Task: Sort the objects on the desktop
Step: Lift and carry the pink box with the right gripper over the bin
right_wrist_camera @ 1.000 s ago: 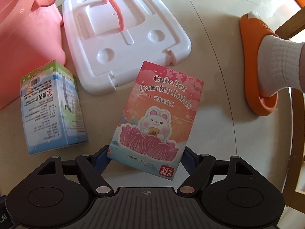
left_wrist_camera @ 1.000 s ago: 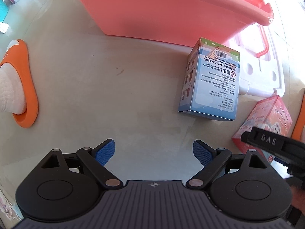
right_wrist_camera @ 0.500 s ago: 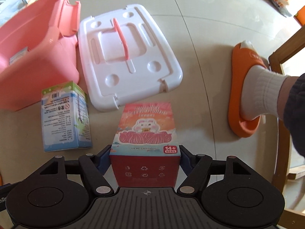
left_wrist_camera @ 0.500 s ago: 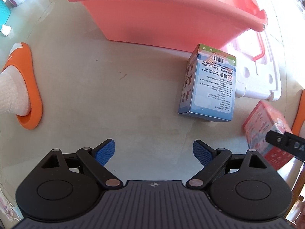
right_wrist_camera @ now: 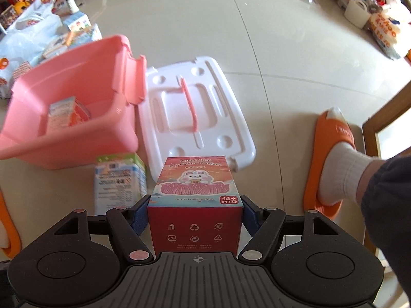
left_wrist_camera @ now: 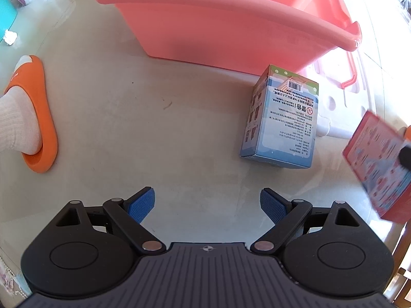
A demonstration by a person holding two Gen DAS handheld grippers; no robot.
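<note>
Left gripper [left_wrist_camera: 206, 202] and right gripper [right_wrist_camera: 195, 214]: black linkage arms, round black housings, silver pivot pins, blue ribbed pads [left_wrist_camera: 142, 204], grey ridged base with crosshair mark.

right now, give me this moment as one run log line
right claw: shut on red rabbit-print carton, lifted | left claw: open, empty | blue printed carton: on floor beside pink plastic bin

Lid [right_wrist_camera: 195, 118] right of bin [right_wrist_camera: 77, 118], seemingly touching.
</note>
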